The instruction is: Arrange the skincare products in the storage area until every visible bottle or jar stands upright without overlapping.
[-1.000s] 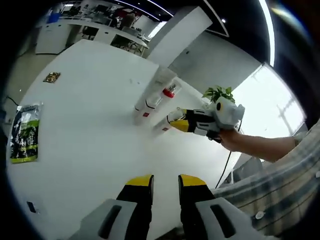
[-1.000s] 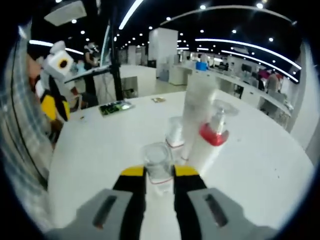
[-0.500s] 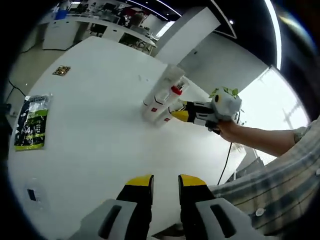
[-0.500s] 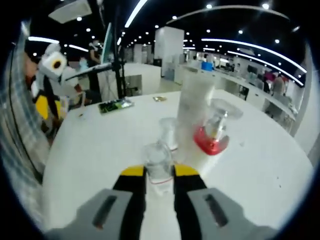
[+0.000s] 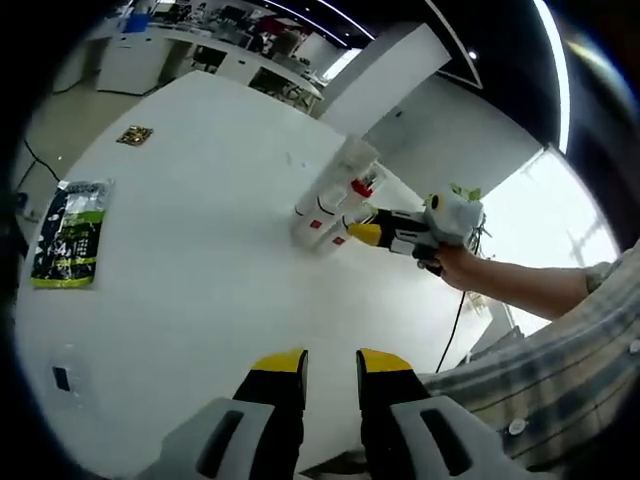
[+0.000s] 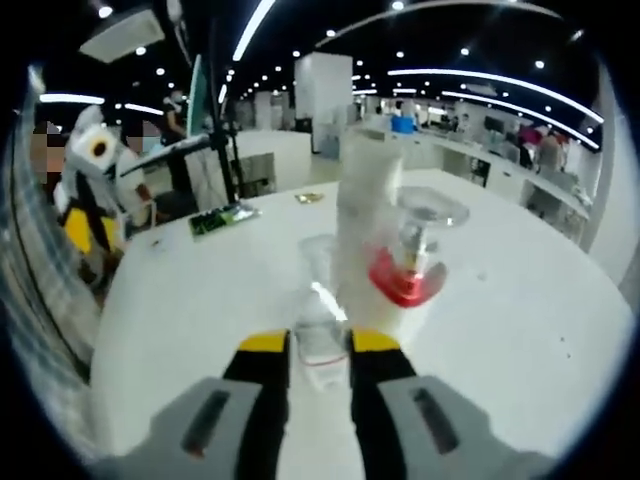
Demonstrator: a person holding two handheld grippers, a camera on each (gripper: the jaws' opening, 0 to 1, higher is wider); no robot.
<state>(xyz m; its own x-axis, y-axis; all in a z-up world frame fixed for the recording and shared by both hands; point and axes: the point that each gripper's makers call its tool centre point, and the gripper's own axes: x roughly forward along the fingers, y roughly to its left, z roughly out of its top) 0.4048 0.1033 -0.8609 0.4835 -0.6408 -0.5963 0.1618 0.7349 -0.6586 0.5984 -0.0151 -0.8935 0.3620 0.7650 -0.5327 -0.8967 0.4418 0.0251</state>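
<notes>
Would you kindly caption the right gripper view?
Right claw clamps small clear bottle beside red-collared pump bottle on white table.

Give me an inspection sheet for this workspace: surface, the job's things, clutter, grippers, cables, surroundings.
Surface: white table, mostly bare.
Job's things: small clear bottle between the right gripper's fingers; tall frosted bottle, red-collared pump bottle and another small bottle clustered close behind it, all upright.
Clutter: green-and-black packet, small brown packet, small dark item near the table edge.
Grippers: left gripper open over bare table, holding nothing; right gripper shut on the small clear bottle.
Cables: dark cable hanging past the table's far edge.
Surroundings: open hall with ceiling strip lights, white benches, potted plant, bright window.
</notes>
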